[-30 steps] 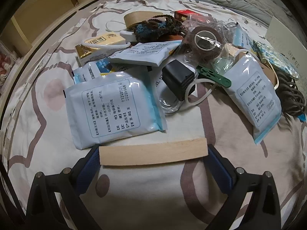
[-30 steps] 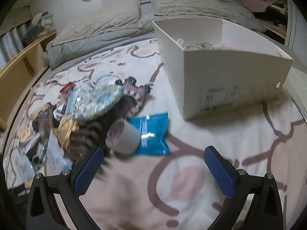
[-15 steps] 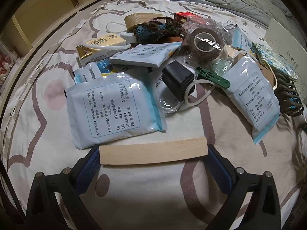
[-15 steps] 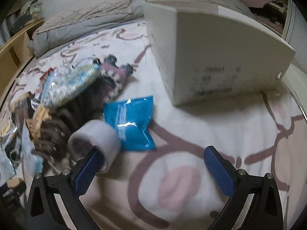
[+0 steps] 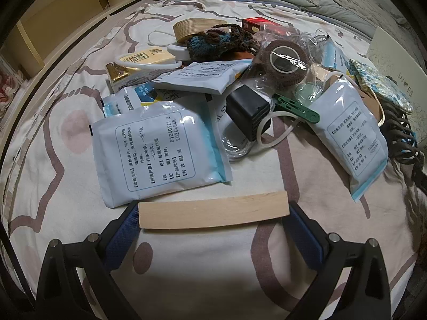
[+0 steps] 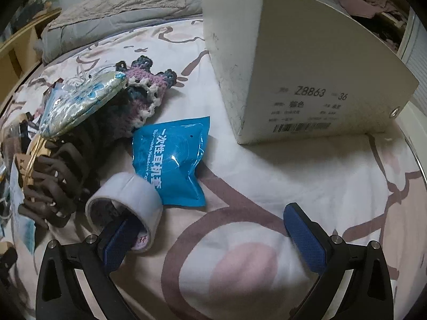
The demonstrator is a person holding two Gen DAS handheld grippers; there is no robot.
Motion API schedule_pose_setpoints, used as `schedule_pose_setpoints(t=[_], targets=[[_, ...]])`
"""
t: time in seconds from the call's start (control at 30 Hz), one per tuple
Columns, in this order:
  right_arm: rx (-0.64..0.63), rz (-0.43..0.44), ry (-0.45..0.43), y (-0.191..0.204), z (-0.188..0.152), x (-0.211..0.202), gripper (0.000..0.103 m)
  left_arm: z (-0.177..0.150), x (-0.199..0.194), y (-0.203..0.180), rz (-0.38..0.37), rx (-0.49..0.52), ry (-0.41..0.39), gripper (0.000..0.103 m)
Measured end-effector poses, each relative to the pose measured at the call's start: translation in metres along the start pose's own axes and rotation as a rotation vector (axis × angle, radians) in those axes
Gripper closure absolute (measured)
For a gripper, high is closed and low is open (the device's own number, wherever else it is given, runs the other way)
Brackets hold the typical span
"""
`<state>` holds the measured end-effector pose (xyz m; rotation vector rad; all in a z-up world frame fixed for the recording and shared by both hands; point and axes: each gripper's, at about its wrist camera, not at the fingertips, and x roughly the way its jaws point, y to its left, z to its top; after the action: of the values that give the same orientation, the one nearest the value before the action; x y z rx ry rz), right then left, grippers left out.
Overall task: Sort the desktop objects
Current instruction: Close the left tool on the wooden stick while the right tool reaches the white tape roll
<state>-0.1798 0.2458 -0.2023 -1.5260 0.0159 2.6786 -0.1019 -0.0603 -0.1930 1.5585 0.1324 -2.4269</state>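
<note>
My left gripper (image 5: 213, 213) is shut on a flat wooden stick (image 5: 213, 210), held crosswise just above the bedsheet. Beyond it lies a pile: white-blue sachets (image 5: 157, 154), a black cube (image 5: 246, 110), a green clip (image 5: 296, 106), a brown tape roll (image 5: 284, 62), a knitted piece (image 5: 216, 41). My right gripper (image 6: 213, 229) is open and low over the sheet. Its left finger (image 6: 120, 237) reaches into the opening of a white tape roll (image 6: 125, 202). A blue packet (image 6: 172, 157) lies just beyond, with a white shoebox (image 6: 299, 66) behind it.
Brown hair claws (image 6: 50, 184), a shiny patterned pouch (image 6: 80, 104) and a crocheted piece (image 6: 144, 90) lie left of the blue packet. A grey duvet (image 6: 120, 2) lies at the back. A wooden bed frame (image 5: 53, 13) runs along the left.
My right gripper has moved forward and down to the white tape roll, its left finger now inside the roll. The left gripper with the stick has barely moved.
</note>
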Motion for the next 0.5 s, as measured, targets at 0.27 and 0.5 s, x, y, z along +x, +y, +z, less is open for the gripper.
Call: schedule_pose_setpoints(t=[0.27,0.5], targets=[[-0.031,0.016,-0.02,-0.01,-0.023,-0.012,0.0,0.001,0.001,0.002,-0.01,-0.013,0.01,0.0],[-0.054,0.009,-0.052,-0.011,-0.048,-0.028,0.0,-0.002,-0.001,0.001,-0.009,-0.031,0.008,0.0]])
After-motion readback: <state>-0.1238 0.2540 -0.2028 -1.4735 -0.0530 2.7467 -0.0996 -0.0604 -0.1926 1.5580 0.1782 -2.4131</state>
